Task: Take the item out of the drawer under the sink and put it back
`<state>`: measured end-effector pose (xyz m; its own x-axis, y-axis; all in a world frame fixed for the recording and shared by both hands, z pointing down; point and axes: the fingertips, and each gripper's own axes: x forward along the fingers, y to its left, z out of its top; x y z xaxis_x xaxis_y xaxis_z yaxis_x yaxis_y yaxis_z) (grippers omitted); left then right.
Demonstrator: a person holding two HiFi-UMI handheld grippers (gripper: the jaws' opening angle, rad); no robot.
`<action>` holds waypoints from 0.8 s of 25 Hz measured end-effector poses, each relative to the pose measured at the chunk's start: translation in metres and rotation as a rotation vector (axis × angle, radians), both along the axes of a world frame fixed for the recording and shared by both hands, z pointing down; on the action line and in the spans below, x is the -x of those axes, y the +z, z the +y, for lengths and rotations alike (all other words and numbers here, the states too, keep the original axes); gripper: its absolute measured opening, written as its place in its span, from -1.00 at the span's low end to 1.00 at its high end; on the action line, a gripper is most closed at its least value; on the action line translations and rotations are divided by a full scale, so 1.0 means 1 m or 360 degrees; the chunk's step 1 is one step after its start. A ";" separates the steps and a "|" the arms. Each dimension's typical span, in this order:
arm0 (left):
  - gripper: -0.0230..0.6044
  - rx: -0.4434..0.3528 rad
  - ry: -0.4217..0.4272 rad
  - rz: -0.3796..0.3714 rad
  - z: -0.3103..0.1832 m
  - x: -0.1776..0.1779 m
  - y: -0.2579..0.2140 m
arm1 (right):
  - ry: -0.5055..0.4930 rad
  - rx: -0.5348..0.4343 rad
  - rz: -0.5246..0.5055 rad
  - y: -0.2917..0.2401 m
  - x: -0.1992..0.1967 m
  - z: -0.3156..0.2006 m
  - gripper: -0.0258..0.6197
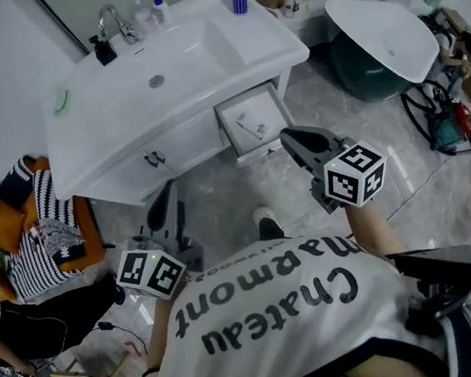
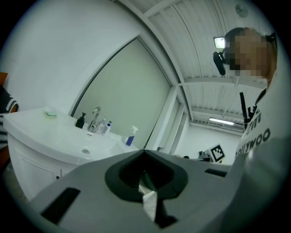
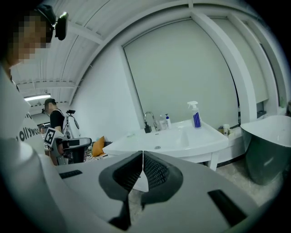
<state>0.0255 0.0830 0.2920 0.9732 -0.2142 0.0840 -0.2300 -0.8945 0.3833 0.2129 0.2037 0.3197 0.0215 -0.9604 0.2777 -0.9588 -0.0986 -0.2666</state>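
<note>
Fingertips meet on both grippers, and nothing is clamped between them.

Head view: the left gripper (image 1: 169, 190) hangs in front of the sink (image 1: 155, 62), aimed at the cabinet doors below its basin. The right gripper (image 1: 285, 136) is just in front of the open drawer (image 1: 232, 138) under the sink's right end. A small white item (image 1: 251, 126) lies in that drawer, untouched.

Left gripper view: the pads (image 2: 129, 175) touch at their tips and hold nothing. The sink stands ahead and off to the left.

Right gripper view: the ribbed pads (image 3: 157, 173) are likewise closed and empty, with the sink straight ahead. I cannot make out the drawer below the sink from here.

The step in hand looks like the reach for the item. To do it well, the right gripper should part its jaws before entering. It should then tip down over the drawer's front wall, straddle the item across its narrow side, close firmly, and lift straight up, clear of the walls.
</note>
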 end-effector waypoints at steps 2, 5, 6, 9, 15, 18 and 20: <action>-0.90 0.0012 -0.0016 -0.0006 -0.004 -0.009 0.002 | -0.0011 0.0002 -0.0002 0.001 -0.010 -0.005 -0.88; -0.90 0.0012 -0.0037 -0.0009 -0.009 -0.022 0.004 | -0.0022 0.0000 -0.0011 0.002 -0.027 -0.012 -0.88; -0.90 0.0012 -0.0043 -0.0008 -0.012 -0.027 0.004 | -0.0026 -0.0002 -0.0015 0.002 -0.032 -0.015 -0.88; -0.90 0.0018 -0.0058 -0.0012 -0.018 -0.040 0.006 | -0.0043 -0.0004 -0.0026 0.005 -0.046 -0.025 -0.88; -0.90 0.0030 -0.0076 -0.0031 -0.029 -0.067 0.011 | -0.0075 0.0005 -0.0050 0.011 -0.070 -0.040 -0.88; -0.90 0.0029 -0.0089 -0.0028 -0.036 -0.081 0.010 | -0.0092 0.0002 -0.0065 0.010 -0.083 -0.046 -0.88; -0.90 0.0029 -0.0096 -0.0025 -0.039 -0.089 0.009 | -0.0110 0.0007 -0.0063 0.010 -0.089 -0.049 -0.88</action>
